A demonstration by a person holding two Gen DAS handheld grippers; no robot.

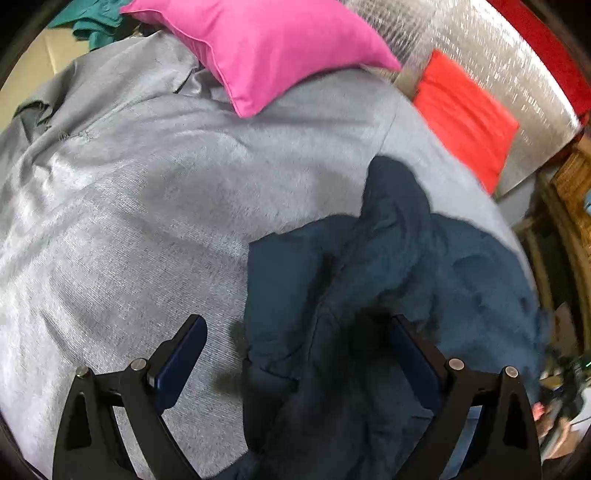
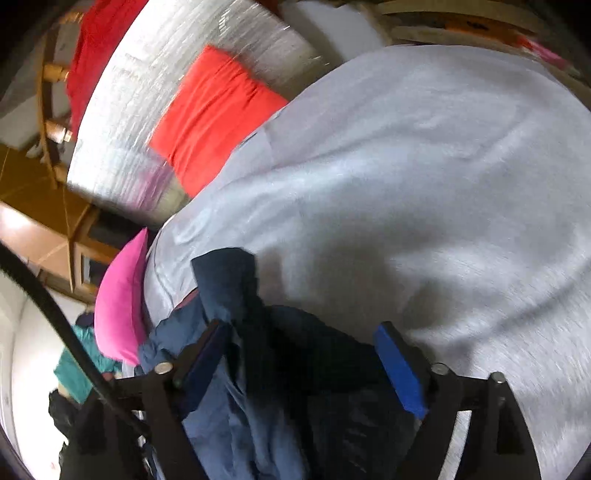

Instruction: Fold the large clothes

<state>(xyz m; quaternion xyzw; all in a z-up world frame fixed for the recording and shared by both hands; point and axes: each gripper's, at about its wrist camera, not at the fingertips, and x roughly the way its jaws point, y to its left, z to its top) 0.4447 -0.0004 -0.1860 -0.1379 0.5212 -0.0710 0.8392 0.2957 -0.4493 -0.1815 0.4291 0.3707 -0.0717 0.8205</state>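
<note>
A dark navy blue garment (image 1: 388, 280) lies crumpled on a grey sheet-covered surface (image 1: 129, 206). My left gripper (image 1: 295, 332) is open, its fingers spread wide just above the garment's near edge; the right finger (image 1: 417, 354) is over the cloth, the left finger (image 1: 181, 354) over the grey sheet. In the right wrist view the same garment (image 2: 266, 369) bunches between the open fingers of my right gripper (image 2: 303, 343), with a sleeve or flap (image 2: 225, 280) sticking up. I cannot tell whether either gripper touches the cloth.
A pink cushion (image 1: 258, 48) and a red cushion (image 1: 465, 114) lie at the far side, by a silver foil-like panel (image 1: 498, 62). Teal clothing (image 1: 96, 18) lies far left. Wooden furniture (image 2: 55, 229) stands beyond the surface edge.
</note>
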